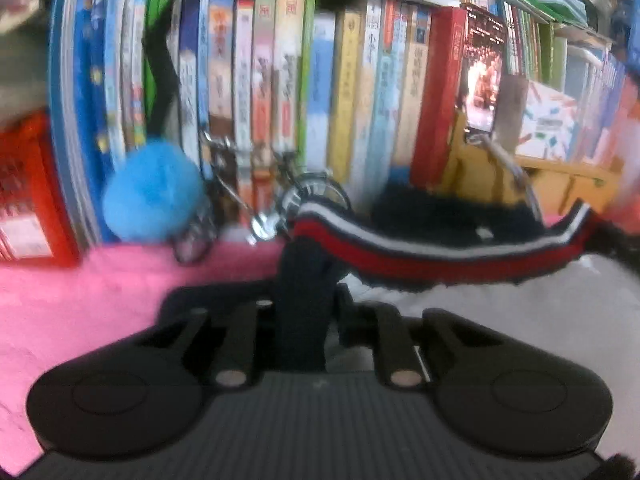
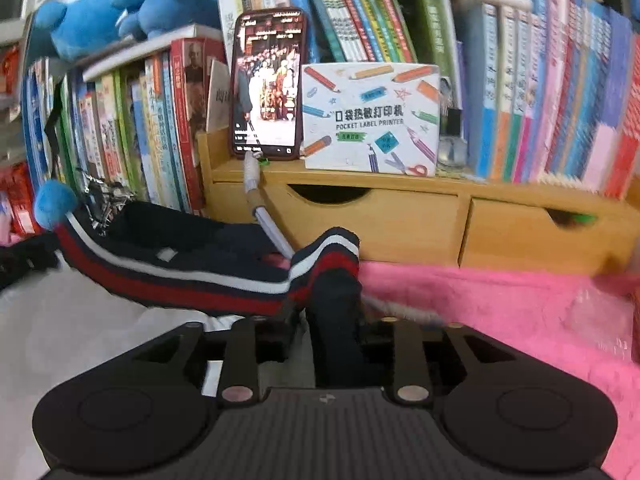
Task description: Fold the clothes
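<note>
A navy knit garment with a red and white striped band (image 1: 420,256) (image 2: 180,276) sags between my two grippers, above a white sheet. In the left wrist view my left gripper (image 1: 304,292) is shut on one bunched corner, and dark cloth fills the space between its fingers. In the right wrist view the other corner stands between the fingers of my right gripper (image 2: 334,308) and drapes over their tips. A light gap shows on the left beside the cloth, so those jaws look open and the cloth sits loosely. The cloth hides both sets of fingertips.
A pink fluffy cover (image 2: 500,304) and a white sheet (image 1: 520,312) lie under the garment. Close behind are rows of books (image 1: 280,80), a blue pom-pom keyring (image 1: 152,192), a wooden drawer box (image 2: 400,216), a phone (image 2: 268,84) with its cable, and a label printer box (image 2: 370,116).
</note>
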A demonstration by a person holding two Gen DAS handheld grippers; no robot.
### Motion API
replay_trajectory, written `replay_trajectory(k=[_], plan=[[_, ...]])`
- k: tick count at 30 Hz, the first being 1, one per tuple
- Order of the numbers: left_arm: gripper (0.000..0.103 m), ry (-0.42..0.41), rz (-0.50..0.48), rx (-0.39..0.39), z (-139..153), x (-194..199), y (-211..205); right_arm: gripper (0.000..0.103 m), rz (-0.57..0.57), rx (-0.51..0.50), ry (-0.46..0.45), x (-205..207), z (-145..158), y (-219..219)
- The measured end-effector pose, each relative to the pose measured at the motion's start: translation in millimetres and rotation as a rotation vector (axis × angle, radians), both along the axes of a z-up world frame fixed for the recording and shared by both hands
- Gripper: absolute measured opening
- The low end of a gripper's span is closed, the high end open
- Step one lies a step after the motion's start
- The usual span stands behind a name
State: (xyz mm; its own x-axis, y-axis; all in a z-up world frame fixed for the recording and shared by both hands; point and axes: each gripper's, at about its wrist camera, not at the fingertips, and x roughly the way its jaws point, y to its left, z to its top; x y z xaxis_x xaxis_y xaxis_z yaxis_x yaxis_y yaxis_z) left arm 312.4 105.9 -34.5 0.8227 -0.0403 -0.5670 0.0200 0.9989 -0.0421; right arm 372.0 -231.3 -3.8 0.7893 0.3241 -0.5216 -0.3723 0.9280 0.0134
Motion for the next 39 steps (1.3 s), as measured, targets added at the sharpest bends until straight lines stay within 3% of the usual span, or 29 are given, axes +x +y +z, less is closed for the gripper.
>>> replay_trajectory(k=[2,5,7,10,13,16,18,23,27,29,31,36,39], plan=[[0.032,0.011,0.022,0.004,2.8,-1.0,4.2,0.045,-0.026,-0.015,0.058,11.7,-4.0,3.3],[0.048,-0.06,0.081,-0.004,19.7,-23.6,18.8,0.053,-0.039,-0.031,-0.027,-9.2,12.4,4.3],[0.049,-0.109,0.108,0.024,32.3,-44.8,18.1,0.067,-0.018,-0.038,-0.095,-34.3,27.5,3.5],[0.048,-0.181,0.077,0.076,49.4,-86.3,-5.6,0.067,0.037,-0.023,-0.167,-74.7,48.9,2.0],[0.05,-0.197,-0.042,0.106,53.8,-126.4,-48.7,0.066,0.165,0.067,-0.077,-115.8,51.4,10.2],[0.05,-0.134,-0.106,0.187,33.2,-137.8,-81.2,0.066,0.276,0.137,0.053,-150.0,40.0,24.3],[0.05,-0.075,-0.101,0.25,13.5,-134.6,-92.3,0.063,0.309,0.141,0.115,-165.8,27.0,37.6],[0.05,-0.025,-0.014,0.346,-8.2,-134.1,-87.7,0.05,0.304,0.062,0.118,-184.5,2.9,74.3],[0.051,-0.007,0.054,0.37,-10.0,-131.6,-70.2,0.042,0.258,-0.106,0.049,-194.8,-12.5,79.7],[0.051,-0.002,0.077,0.38,-9.3,-131.9,-57.2,0.042,0.194,-0.193,-0.001,-196.4,-18.8,62.4],[0.051,0.004,0.1,0.391,-8.7,-132.4,-44.0,0.042,0.114,-0.214,-0.004,-190.1,-19.7,33.0],[0.052,0.023,0.143,0.297,-1.9,-134.9,-21.7,0.041,-0.152,-0.26,-0.008,-166.9,-21.9,-48.6],[0.052,0.027,0.142,0.261,-0.8,-135.8,-15.6,0.04,-0.255,-0.165,0.053,-158.6,-13.9,-81.8]])
